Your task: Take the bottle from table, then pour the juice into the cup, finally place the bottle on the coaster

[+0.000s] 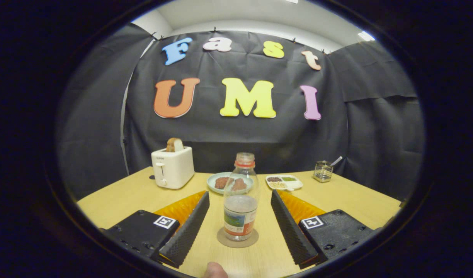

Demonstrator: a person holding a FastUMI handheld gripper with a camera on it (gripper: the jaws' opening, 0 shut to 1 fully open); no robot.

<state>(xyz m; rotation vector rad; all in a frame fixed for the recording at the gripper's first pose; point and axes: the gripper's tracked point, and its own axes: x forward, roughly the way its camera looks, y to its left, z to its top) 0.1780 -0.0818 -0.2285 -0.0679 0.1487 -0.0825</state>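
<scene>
— Where is the bottle?

— The bottle (pixel 240 200) stands upright on the round coaster (pixel 237 238), in the lower middle of the frame, between my 2 fingers (pixel 190 227). Its cap is on, and its upper part looks clear.

— Do your fingers have hold of it?

— No. My gripper (pixel 240 226) is spread wide, with a gap of bare bench (pixel 124 197) on each side of the bottle, so neither finger touches it.

— What lies beyond it?

— Just behind the bottle, at centre frame, sits a plate (pixel 215 181) with dark food on it (partly seen through the bottle). To its right is a small white tray (pixel 284 182) with divided fillings, and farther right a small glass container (pixel 323 171) with a utensil in it. At the centre left a white toaster (pixel 172 167) holds 1 slice of bread (pixel 175 145).

— Anything near you?

— A fingertip (pixel 215 270) at the very bottom of the frame.
</scene>
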